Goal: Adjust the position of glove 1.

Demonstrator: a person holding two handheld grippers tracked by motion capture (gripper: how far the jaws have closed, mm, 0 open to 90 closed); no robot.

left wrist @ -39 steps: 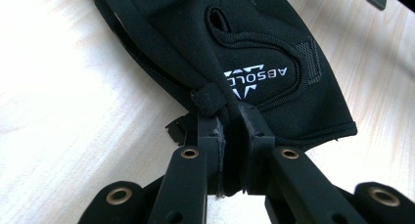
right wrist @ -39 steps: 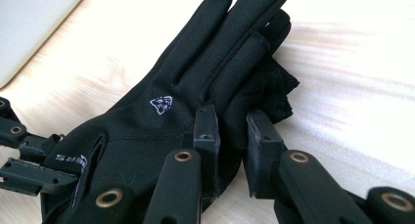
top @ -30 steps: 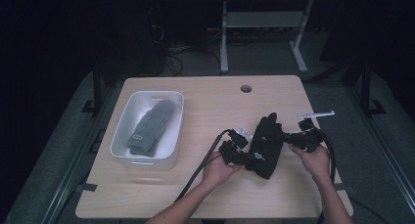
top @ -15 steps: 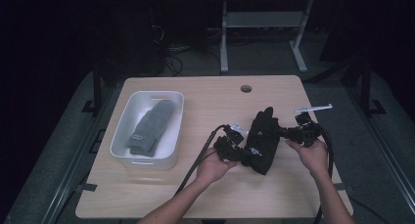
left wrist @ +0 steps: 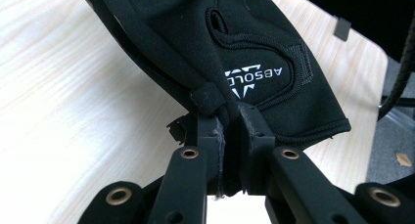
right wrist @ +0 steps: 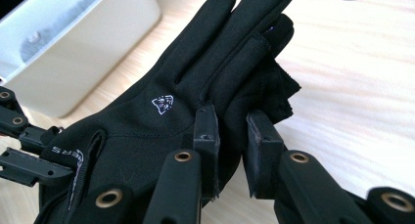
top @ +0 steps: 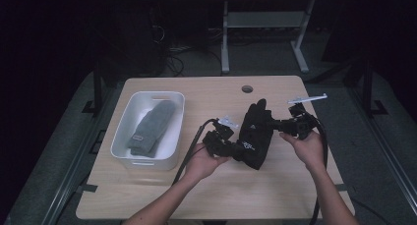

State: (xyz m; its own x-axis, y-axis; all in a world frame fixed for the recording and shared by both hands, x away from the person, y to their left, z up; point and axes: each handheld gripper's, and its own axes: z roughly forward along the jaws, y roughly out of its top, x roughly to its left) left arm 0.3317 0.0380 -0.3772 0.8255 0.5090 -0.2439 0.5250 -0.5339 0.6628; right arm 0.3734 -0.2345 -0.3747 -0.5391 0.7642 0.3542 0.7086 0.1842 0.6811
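Note:
A black glove (top: 255,131) with white lettering hangs above the table, stretched between both grippers. My left gripper (top: 239,151) is shut on its cuff edge; in the left gripper view the jaws pinch the black glove (left wrist: 235,43) at the left gripper (left wrist: 232,119). From the right side, my right gripper (top: 275,124) is shut on the glove's edge near the thumb. In the right gripper view the black glove (right wrist: 195,82) has its fingers pointing away, and cloth is clamped in the right gripper (right wrist: 232,121).
A white bin (top: 147,95) stands at the table's left with a grey glove (top: 150,126) lying in it; the white bin (right wrist: 73,48) also appears in the right gripper view. A round hole (top: 247,89) sits near the table's far edge.
Both hands have risen with the black glove held between them, and it has shifted slightly left and away from the person.

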